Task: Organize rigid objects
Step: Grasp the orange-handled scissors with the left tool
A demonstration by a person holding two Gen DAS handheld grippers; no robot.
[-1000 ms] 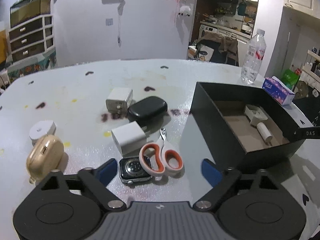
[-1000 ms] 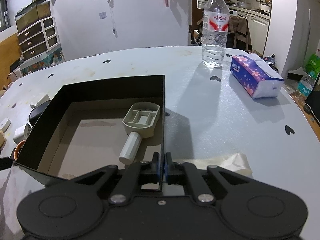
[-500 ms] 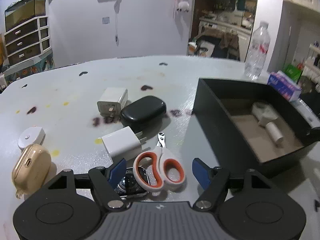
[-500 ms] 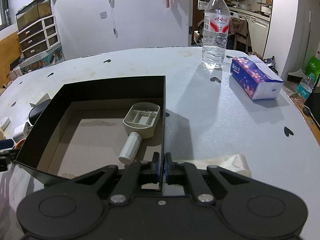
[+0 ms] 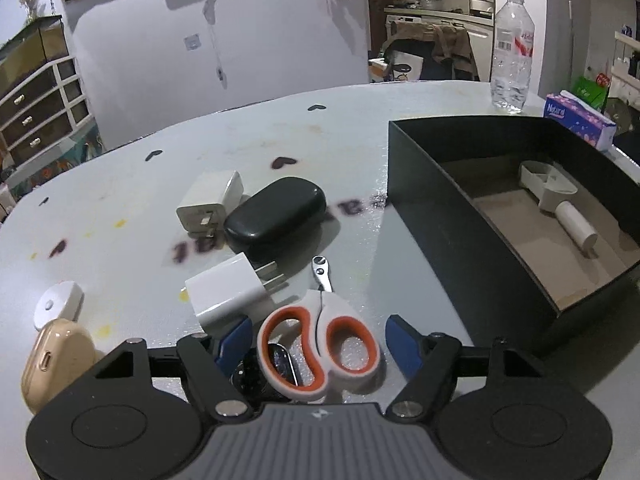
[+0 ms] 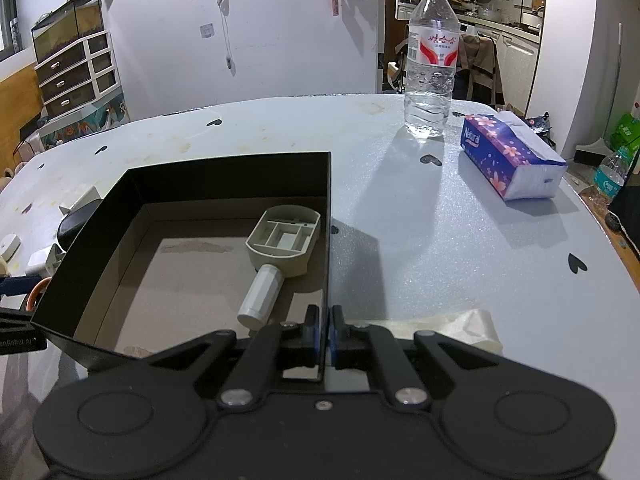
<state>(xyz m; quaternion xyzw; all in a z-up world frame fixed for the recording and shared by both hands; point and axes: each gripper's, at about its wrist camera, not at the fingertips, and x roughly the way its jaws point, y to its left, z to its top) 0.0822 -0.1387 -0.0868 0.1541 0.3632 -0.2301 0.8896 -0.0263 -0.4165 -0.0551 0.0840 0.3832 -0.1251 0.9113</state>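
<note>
The left gripper (image 5: 318,340), fingers apart, is closing in on the orange-and-white-handled scissors (image 5: 318,346), now lying between its blue pads with the smartwatch at their 8 o'clock; a second ago they lay ahead. A grasp seems imminent. The right gripper (image 6: 325,330) is staying clamped on the black cardboard box (image 6: 200,172) wall, steadying it at the scissors' 2 o'clock.

Right gripper (image 6: 324,330) clamping black box (image 6: 200,176) wall, white scoop (image 6: 280,248) inside
</note>
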